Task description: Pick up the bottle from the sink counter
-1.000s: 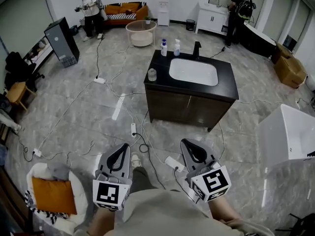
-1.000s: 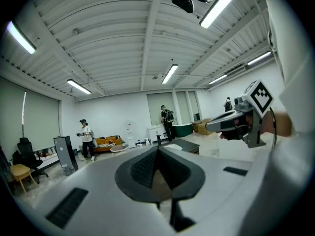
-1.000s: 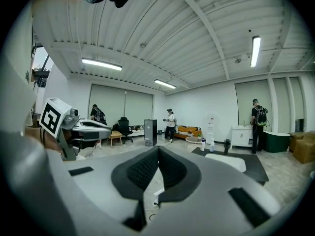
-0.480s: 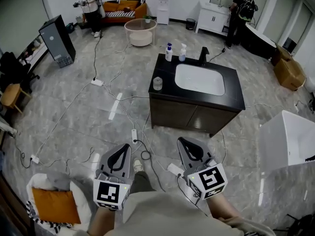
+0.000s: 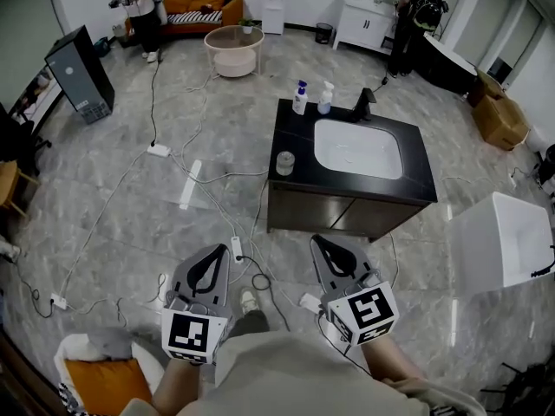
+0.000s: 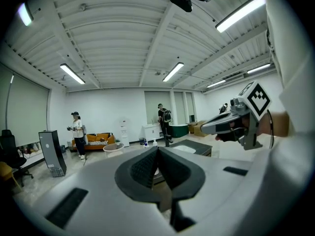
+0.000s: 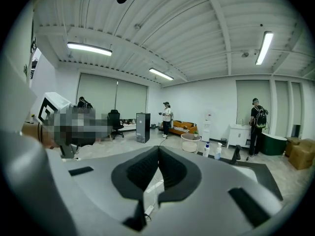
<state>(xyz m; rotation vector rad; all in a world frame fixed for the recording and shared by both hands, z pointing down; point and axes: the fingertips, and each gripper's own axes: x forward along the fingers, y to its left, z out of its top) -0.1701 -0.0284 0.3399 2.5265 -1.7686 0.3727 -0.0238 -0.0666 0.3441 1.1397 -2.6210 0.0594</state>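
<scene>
Head view: left claw [image 5: 211,263] and right claw [image 5: 325,248] both pinched closed, empty, over floor, well apart from sink table [image 5: 295,133]. Two bottles at table's far edge beside faucet [image 5: 364,105]: blue-capped bottle [image 5: 300,99], spray bottle [image 5: 325,98] (labels too small to read). Small jar [image 5: 284,163] near left edge, contents unclear.

No words, numbers or brand names legible anywhere. Black-and-white square marker patterns on the cubes of the left gripper [image 5: 209,262] and right gripper [image 5: 323,243]: codes, not letters. Labels on the white blue-capped pump bottle [image 5: 300,99] and the white spray bottle [image 5: 325,99] atop the black sink counter [image 5: 295,139] too small to read.
</scene>
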